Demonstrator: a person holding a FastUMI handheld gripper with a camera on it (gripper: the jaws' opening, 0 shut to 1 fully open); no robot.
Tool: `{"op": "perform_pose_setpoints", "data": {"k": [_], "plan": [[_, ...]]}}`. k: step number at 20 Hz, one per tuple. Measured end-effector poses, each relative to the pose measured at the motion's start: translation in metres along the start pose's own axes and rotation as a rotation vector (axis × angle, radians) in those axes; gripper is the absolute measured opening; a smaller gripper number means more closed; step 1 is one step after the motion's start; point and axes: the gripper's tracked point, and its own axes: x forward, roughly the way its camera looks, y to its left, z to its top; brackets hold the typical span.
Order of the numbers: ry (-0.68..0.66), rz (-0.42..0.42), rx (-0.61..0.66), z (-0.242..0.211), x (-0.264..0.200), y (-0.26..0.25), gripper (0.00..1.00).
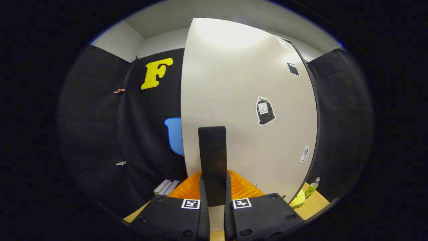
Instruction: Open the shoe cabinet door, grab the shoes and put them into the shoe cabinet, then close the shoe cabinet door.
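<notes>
Bright overhead glare on the cabinet door, strong fisheye bending at edges.

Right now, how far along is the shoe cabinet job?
Done: nothing I can confirm from here. In hand: the gripper is shut on the dark handle of the white door, one finger on each side. Left: at least swinging the door. I cannot tell whether this grasp is for opening or closing, or whether the shoes are inside yet.
</notes>
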Motion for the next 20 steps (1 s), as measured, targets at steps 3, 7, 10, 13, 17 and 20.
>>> {"op": "perform_pose_setpoints", "data": {"k": [3, 7, 10, 13, 17, 20], "plan": [[0.004, 0.022, -0.001, 0.001, -0.015, -0.006, 0.21], [0.014, 0.059, -0.005, 0.002, -0.038, -0.018, 0.2], [0.02, 0.092, -0.003, 0.002, -0.058, -0.028, 0.21], [0.022, 0.114, -0.002, 0.005, -0.076, -0.045, 0.2], [0.028, 0.121, 0.003, 0.006, -0.101, -0.069, 0.2], [0.024, 0.108, -0.002, 0.007, -0.117, -0.088, 0.2]]}}
